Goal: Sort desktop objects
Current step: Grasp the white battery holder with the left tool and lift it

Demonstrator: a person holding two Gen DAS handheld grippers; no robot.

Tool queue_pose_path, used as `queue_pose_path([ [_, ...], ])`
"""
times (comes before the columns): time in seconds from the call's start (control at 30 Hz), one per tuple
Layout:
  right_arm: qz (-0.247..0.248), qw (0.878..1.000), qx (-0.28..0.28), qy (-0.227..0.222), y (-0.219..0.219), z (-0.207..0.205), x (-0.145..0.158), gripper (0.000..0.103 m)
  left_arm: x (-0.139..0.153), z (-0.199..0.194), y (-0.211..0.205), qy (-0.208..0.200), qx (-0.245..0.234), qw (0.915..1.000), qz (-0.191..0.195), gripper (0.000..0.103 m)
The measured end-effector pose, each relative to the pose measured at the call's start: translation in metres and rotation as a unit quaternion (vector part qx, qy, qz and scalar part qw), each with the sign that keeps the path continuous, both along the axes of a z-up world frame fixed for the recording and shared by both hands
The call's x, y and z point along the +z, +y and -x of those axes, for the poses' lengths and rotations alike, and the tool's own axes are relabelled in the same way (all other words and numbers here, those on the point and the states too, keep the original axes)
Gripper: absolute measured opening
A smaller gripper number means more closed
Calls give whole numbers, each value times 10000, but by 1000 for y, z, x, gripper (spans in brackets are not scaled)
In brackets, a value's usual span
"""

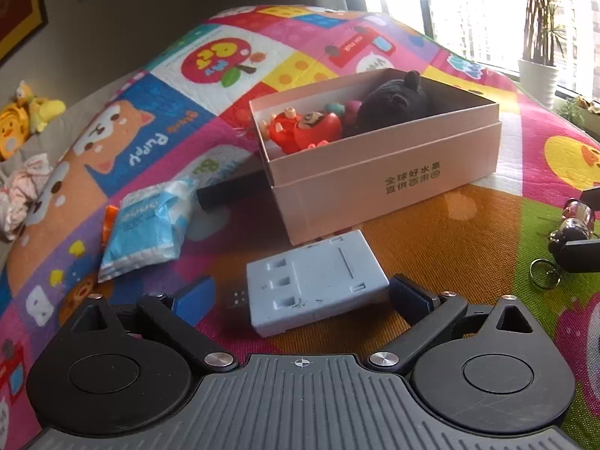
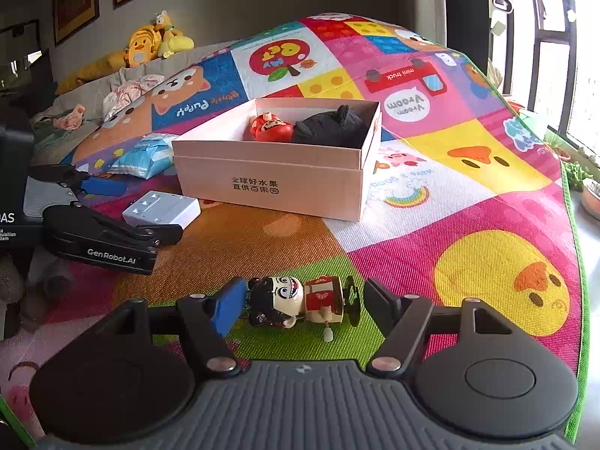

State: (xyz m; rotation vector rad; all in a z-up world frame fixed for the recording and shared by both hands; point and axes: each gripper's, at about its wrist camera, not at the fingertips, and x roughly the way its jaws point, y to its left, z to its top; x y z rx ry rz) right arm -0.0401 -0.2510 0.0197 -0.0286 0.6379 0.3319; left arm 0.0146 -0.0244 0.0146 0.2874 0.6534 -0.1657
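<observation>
left tongs (image 1: 300, 292): spread wide around the grey plastic adapter (image 1: 313, 285), pads clear; close squarely on its flat sides.
right tongs (image 2: 300, 305): spread around the glossy wind-up doll (image 2: 300, 302); pinch its boxy body, not the round head.
pink cardboard box (image 2: 277, 183): behind both, open-topped, on the play mat (image 2: 487, 225).

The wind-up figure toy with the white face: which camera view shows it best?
The right wrist view: the wind-up figure toy lies whole and close between the open right gripper. The left wrist view catches only part of it at the right edge.
</observation>
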Motion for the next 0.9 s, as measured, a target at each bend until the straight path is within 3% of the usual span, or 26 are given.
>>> queue_pose_path([
  [0.13,-21,10000,-8,11,2,1,0,84,0,-13,9,383,235,9972,601,102],
  [0.23,40,10000,58,-1,4,3,0,87,-4,-17,5,539,187,9950,818,103],
  [0.53,-2,9994,4,349,4,-10,-4,94,3,-9,3,269,-16,9978,610,97],
  [0.6,-39,9991,-9,427,3,-13,-5,88,6,3,3,172,-168,9981,567,97],
  [0.7,158,9992,52,358,6,-12,-2,67,12,23,2,9,-390,9982,451,97],
  [0.8,202,9993,161,262,7,-9,6,66,23,38,3,-191,-554,9975,403,96],
  [0.9,156,9995,211,-197,3,-5,36,66,42,42,4,-576,-562,9956,479,96],
])
